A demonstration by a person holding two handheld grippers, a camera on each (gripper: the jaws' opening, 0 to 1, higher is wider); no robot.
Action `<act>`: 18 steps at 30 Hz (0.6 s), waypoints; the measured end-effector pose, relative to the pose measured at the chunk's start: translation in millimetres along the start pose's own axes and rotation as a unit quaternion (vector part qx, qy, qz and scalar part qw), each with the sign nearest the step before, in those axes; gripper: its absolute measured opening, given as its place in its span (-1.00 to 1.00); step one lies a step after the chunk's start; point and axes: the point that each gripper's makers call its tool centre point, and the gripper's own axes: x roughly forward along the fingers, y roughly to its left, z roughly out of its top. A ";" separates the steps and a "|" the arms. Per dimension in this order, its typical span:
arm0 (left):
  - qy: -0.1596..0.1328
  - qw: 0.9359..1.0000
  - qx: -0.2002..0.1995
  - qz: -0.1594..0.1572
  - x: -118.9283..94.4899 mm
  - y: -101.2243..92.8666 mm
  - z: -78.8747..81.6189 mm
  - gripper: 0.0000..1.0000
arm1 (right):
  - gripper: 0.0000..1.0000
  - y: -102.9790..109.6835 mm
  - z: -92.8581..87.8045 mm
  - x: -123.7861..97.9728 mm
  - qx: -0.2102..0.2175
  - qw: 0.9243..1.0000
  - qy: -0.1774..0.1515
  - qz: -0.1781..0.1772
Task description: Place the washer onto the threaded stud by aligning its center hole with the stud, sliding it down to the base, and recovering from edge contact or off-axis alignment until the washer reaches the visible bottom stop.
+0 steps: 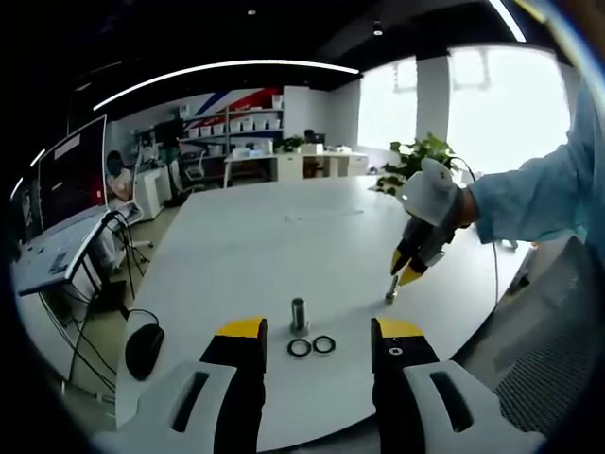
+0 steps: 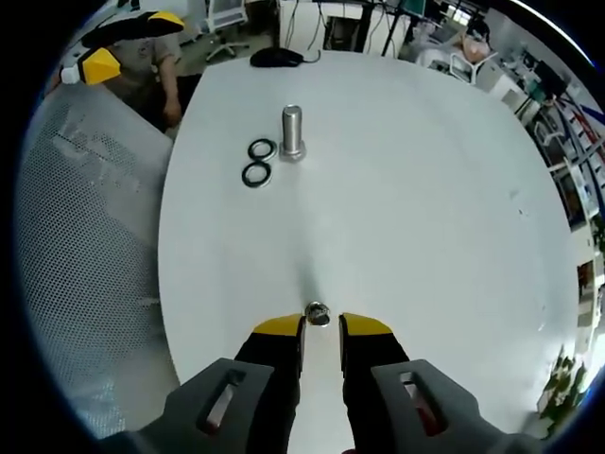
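Observation:
A short steel threaded stud (image 1: 299,314) stands upright on the white table (image 1: 246,236), just beyond my left gripper (image 1: 319,331), which is open with nothing between its jaws. Two dark ring washers (image 1: 300,348) (image 1: 324,344) lie flat side by side just in front of the stud. In the right gripper view the stud (image 2: 291,130) and the two rings (image 2: 262,149) (image 2: 255,174) sit far ahead. My right gripper (image 2: 321,326) has its jaws close together, pinching a small shiny metal piece (image 2: 317,313) at its tips, low at the table. The same right gripper (image 1: 406,270) and metal piece (image 1: 390,296) appear right of the stud.
A grey mesh chair back (image 2: 85,246) stands along the table's edge. A black mouse-like object (image 2: 276,58) lies at the far end. A person's sleeve (image 1: 539,194) reaches in from the right. Desks, shelves and a plant (image 1: 421,156) fill the room behind.

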 end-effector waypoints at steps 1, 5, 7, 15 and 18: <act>0.000 1.000 0.000 0.000 0.0 0.0 0.0 -0.16 | -0.67 0.4 -1.0 0.0 0.001 1.000 0.000 0.001; -0.001 1.000 -0.001 0.000 -0.2 -0.2 0.2 -0.16 | -0.67 2.0 -6.2 -0.7 0.005 1.000 0.002 0.001; 0.000 1.000 0.000 0.000 -0.1 -0.2 0.0 -0.16 | -0.67 2.1 -7.8 -2.9 0.009 1.000 -0.001 0.000; -0.003 1.000 0.000 -0.001 -0.4 -0.6 1.1 -0.16 | -0.67 -1.9 -11.1 -13.3 0.034 0.999 -0.018 -0.013; -0.004 1.000 0.000 -0.001 -0.5 -0.6 1.3 -0.16 | -0.67 -1.9 -12.7 -18.5 0.048 0.998 -0.027 -0.018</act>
